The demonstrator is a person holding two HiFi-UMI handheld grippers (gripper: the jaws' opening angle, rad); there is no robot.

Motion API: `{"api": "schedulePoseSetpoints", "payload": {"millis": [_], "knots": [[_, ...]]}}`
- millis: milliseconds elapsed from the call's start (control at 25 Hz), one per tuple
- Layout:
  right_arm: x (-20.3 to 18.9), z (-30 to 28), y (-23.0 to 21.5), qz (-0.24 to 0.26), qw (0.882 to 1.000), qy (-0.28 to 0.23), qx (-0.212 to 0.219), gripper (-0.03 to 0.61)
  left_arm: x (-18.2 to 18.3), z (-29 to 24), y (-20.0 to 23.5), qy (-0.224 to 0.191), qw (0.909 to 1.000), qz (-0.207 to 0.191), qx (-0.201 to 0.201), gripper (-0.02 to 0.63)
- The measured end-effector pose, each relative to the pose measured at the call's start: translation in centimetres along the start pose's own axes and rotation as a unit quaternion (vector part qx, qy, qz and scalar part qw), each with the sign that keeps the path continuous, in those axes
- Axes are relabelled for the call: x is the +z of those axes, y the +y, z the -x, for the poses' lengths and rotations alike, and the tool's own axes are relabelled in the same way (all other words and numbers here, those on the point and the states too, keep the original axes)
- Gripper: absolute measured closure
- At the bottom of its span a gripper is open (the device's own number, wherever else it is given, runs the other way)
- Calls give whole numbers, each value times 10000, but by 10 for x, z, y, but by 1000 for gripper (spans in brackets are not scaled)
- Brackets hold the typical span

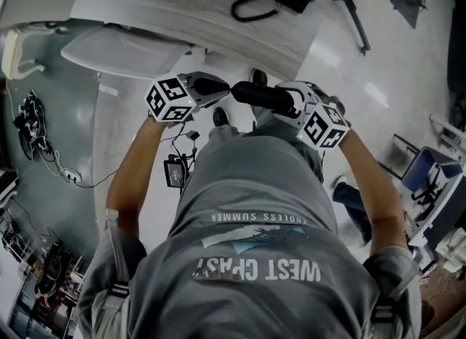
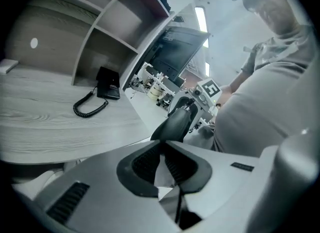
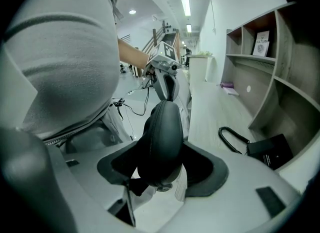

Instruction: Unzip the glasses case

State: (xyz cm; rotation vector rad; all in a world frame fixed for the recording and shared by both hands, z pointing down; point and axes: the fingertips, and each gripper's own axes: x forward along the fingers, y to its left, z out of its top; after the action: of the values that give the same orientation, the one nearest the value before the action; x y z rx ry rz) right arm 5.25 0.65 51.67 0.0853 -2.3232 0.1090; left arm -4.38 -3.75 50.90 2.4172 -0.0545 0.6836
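A black glasses case (image 1: 262,96) is held in the air in front of the person's chest, lying crosswise between both grippers. My right gripper (image 1: 287,101) is shut on the case's right end; in the right gripper view the case (image 3: 160,142) fills the gap between the pads and points away. My left gripper (image 1: 227,89) meets the case's left end. In the left gripper view its pads (image 2: 150,164) are pressed together at the tips, right at the end of the case (image 2: 176,124). The zip pull is hidden between the pads.
A grey wooden desk (image 1: 182,3) runs ahead, with a black telephone (image 2: 107,84) and its coiled cord on it. An open shelf unit (image 2: 110,32) stands behind the desk. A white seat (image 1: 124,50) sits below at the left. Cables and a small device (image 1: 177,172) lie on the floor.
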Motion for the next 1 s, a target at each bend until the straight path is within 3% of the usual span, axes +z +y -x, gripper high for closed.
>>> {"api": "schedulePoseSetpoints", "payload": {"millis": [120,240,360,440,560,640,800,1000], "knots": [[3,3,-3,13,10000,-87,-29,303,-7,-4,2,67,10000,61,-12,584],[9,8,-3,40,9998,-201,-44,303,-21,-4,8,5,9993,373,-75,492],[16,14,0,83,9995,-310,-18,303,-25,-3,5,-482,9935,910,-479,393],[21,18,3,113,9992,-379,41,304,-19,0,1,-971,9846,1196,-824,373],[27,21,8,184,9990,-396,135,303,-7,5,-13,-1512,9688,1328,-1447,374],[30,22,10,236,9988,-403,177,302,-4,6,-20,-1605,9628,1286,-1755,382],[31,23,10,292,9984,-417,227,303,-11,7,-26,-1454,9627,1153,-1968,480],[29,23,9,266,9987,-360,237,303,-11,10,-24,-1405,9640,1167,-1934,531]]}}
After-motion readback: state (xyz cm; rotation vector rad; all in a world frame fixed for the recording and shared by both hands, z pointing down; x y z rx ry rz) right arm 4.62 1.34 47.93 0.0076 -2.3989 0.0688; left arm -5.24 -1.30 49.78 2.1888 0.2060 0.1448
